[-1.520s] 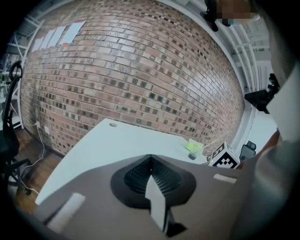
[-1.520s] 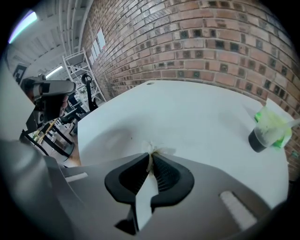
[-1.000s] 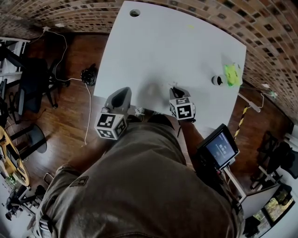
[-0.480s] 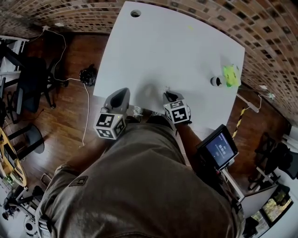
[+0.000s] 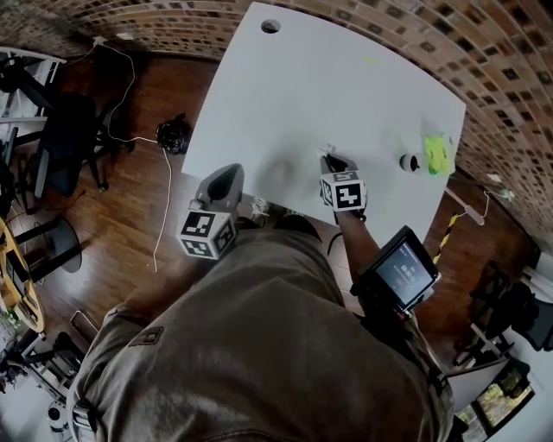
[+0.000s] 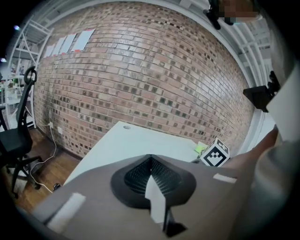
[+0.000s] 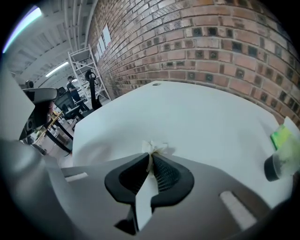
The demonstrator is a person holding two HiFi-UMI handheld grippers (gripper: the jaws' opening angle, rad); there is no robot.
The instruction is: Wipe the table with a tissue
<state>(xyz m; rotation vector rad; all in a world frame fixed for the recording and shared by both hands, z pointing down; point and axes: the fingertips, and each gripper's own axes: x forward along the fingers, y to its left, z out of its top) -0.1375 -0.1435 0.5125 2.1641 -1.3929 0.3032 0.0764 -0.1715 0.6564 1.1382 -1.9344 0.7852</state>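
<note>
Fingers (image 7: 165, 174) of our right gripper (image 7: 151, 158) are closed on a small white tissue (image 7: 155, 148), which is down on the white table (image 7: 201, 117). Our left gripper (image 6: 150, 163) has its jaws together on nothing, by the table's near edge.

Wide open across most of the bench (image 5: 294, 86), bare from near edge to far corners. Free on every side of the right gripper (image 5: 329, 159), clamped on a tissue (image 7: 154, 149) in the near half. Blocked only at the right edge, by a green object (image 5: 438, 153) and a small dark round object (image 5: 409, 161) just beside it. Small hole (image 5: 270, 26) by the far left corner. Left gripper (image 5: 226, 173), jaws together, at the near edge, apart from the right one.
</note>
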